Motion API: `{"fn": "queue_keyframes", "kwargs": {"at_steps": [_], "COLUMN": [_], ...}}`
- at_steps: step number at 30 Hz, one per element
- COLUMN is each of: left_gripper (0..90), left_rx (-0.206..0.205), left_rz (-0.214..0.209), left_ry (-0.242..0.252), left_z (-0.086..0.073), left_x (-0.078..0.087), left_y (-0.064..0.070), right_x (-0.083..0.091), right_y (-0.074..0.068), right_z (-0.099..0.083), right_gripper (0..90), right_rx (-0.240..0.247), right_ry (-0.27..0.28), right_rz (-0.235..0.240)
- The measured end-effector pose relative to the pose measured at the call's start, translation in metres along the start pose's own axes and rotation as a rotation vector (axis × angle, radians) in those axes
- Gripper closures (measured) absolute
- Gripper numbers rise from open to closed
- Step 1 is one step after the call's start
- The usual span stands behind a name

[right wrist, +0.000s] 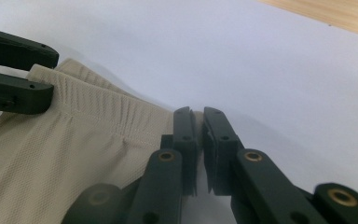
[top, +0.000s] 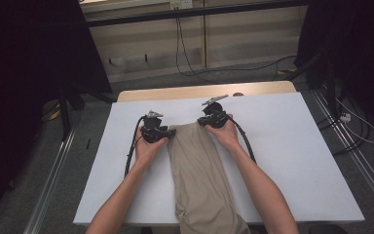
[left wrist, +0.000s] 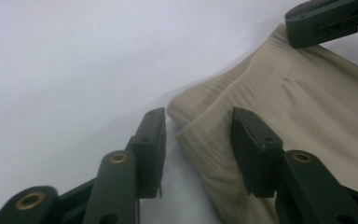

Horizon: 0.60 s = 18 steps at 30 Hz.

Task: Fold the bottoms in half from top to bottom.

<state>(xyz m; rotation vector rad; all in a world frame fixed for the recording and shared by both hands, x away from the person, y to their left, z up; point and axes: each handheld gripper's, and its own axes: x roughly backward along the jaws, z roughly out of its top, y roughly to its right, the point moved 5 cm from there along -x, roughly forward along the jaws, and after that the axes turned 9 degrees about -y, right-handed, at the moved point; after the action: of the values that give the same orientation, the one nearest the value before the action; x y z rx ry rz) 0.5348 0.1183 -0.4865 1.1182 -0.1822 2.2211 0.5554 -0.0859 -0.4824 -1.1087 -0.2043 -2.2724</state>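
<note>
The white table (top: 292, 161) carries a beige garment (top: 199, 175), the landmark here. It lies as one long folded strip near the table's middle, its long axis running from the near edge away from the person, leaning slightly leftward at the far end. Its near end hangs over the table's edge and is cut off by the bottom of the high view, so what kind of garment it is stays unclear. The ribbed band at its far end points away from the person.

The right gripper (right wrist: 199, 140) sits at the far right corner of the garment, jaws nearly closed, pinching the band's edge; the cloth between them is mostly hidden. The left gripper (left wrist: 198, 144) is at the far left corner, jaws apart, straddling the folded corner without clamping it. The hands cover both grippers' bodies in the high view.
</note>
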Motion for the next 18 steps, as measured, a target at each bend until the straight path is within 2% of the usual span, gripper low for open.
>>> {"fn": "queue_keyframes", "kwargs": {"at_steps": [1,3,5,7,10,11,12,15,18], "left_gripper": [55.6,52.1,49.4,47.4,42.3,39.6,39.3,39.7,38.3], "left_rx": [0.007,0.016,0.034,0.031,0.037,0.039,0.041,0.072,0.095], "left_rz": [-0.005,-0.013,-0.033,-0.031,-0.046,-0.052,-0.047,-0.047,-0.071], "left_ry": [0.002,0.000,0.009,0.024,0.039,0.045,0.037,0.026,0.033], "left_z": [-0.001,-0.002,-0.001,0.000,0.002,0.002,0.001,-0.002,-0.003], "left_x": [0.000,0.001,0.004,0.007,0.010,0.010,0.009,0.001,-0.002], "left_y": [-0.002,-0.005,-0.006,-0.006,-0.007,-0.008,-0.010,-0.014,-0.015], "right_x": [-0.004,-0.006,-0.008,-0.008,-0.010,-0.011,-0.012,-0.012,-0.010], "right_y": [0.000,0.001,0.004,0.008,0.009,0.008,0.006,0.007,0.006], "right_z": [0.000,0.001,0.000,-0.001,-0.002,-0.002,-0.002,-0.004,-0.006], "right_gripper": [82.6,78.8,68.6,64.0,65.6,68.2,68.7,69.4,73.0], "right_rx": [-0.001,-0.015,-0.033,-0.057,-0.076,-0.078,-0.081,-0.107,-0.111], "right_ry": [-0.012,0.001,0.008,0.009,0.007,0.008,0.006,-0.006,-0.016], "right_rz": [0.005,0.015,0.007,0.017,0.052,0.077,0.104,0.134,0.157]}}
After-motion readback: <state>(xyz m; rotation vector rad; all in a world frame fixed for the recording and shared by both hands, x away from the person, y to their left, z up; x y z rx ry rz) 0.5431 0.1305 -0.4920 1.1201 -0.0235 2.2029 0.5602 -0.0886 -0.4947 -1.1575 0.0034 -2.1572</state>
